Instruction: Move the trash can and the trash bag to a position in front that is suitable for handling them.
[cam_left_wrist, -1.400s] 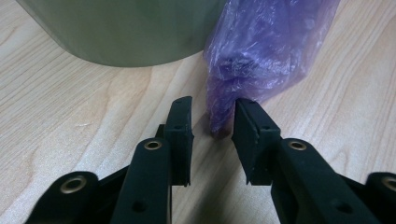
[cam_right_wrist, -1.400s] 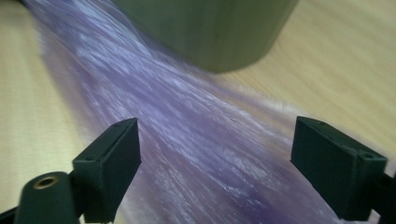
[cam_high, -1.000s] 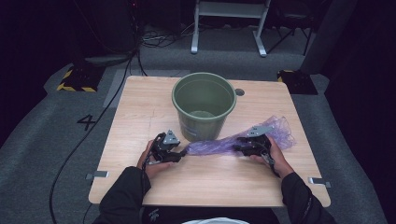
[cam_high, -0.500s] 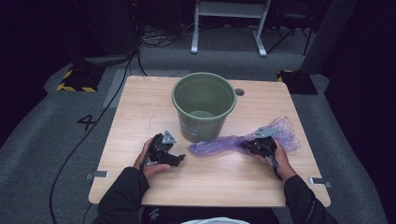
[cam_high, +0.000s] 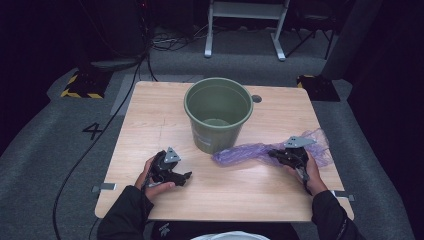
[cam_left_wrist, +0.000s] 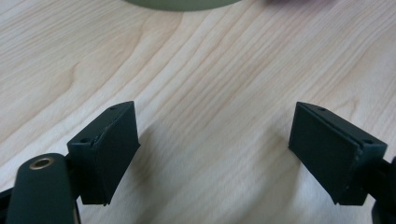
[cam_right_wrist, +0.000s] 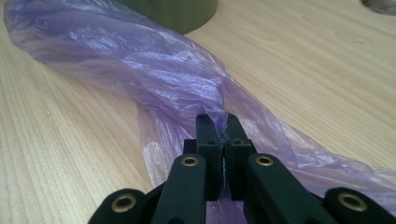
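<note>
My right gripper (cam_right_wrist: 223, 122) had just closed, its jaws clamped on the purple plastic bag (cam_right_wrist: 154, 74), which stretched away ahead of them toward the green bucket (cam_high: 218, 113). My left gripper (cam_left_wrist: 215, 149) had just opened, nothing but bare table (cam_left_wrist: 210, 84) between its jaws.

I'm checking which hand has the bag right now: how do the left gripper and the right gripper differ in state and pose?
The left gripper has its jaws wide apart over bare table, nothing between them; the right gripper is shut, pinching the purple plastic bag. The left gripper sits clear of the bag, near the person's side; the right gripper lies among the bag's folds, right of the green bucket. Both are black, hand-held and low over the table.
</note>
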